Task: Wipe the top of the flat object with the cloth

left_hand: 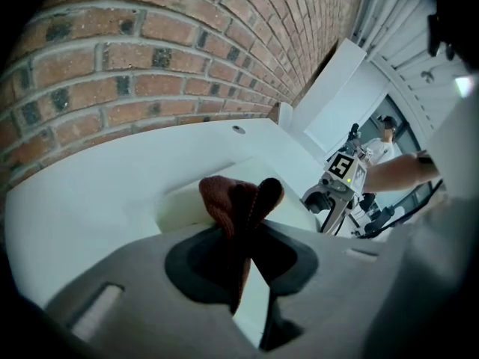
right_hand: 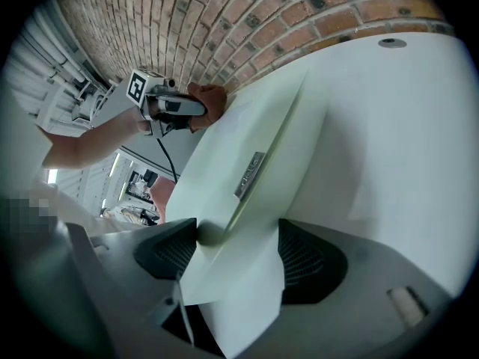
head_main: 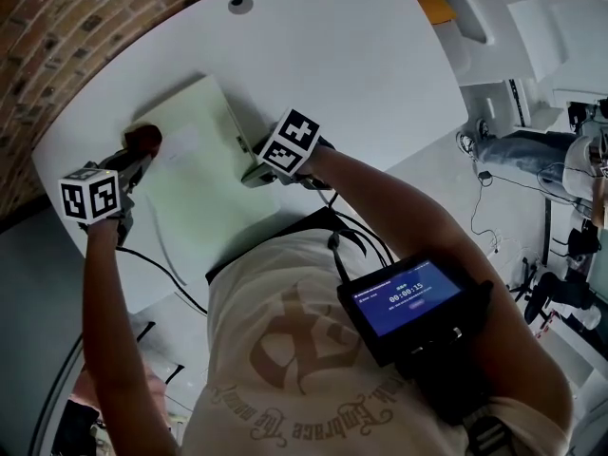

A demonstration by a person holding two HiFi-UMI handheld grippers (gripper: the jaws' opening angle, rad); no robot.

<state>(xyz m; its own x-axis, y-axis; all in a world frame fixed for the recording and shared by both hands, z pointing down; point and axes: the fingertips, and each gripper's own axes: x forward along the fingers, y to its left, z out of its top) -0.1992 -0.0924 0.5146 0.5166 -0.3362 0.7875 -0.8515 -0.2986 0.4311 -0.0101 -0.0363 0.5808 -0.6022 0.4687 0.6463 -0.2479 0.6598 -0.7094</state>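
A flat pale-green slab (head_main: pixel 195 174) lies on the round white table (head_main: pixel 332 55). My left gripper (head_main: pixel 139 152) is shut on a reddish-brown cloth (head_main: pixel 145 137), and the cloth rests at the slab's far left corner. In the left gripper view the cloth (left_hand: pixel 236 197) bunches up between the jaws of the left gripper (left_hand: pixel 241 238), over the slab (left_hand: pixel 183 200). My right gripper (head_main: pixel 255 171) is shut on the slab's right edge. In the right gripper view the slab (right_hand: pixel 251 155) runs out from between the right gripper (right_hand: pixel 238 238) jaws toward the cloth (right_hand: pixel 212 97).
A brick wall (head_main: pixel 57 27) curves round the table's far side. The table has a small round hole (head_main: pixel 240 5) near its far edge. A black cable (head_main: pixel 161 264) trails over the near table edge. A screen unit (head_main: pixel 408 299) hangs on the person's chest.
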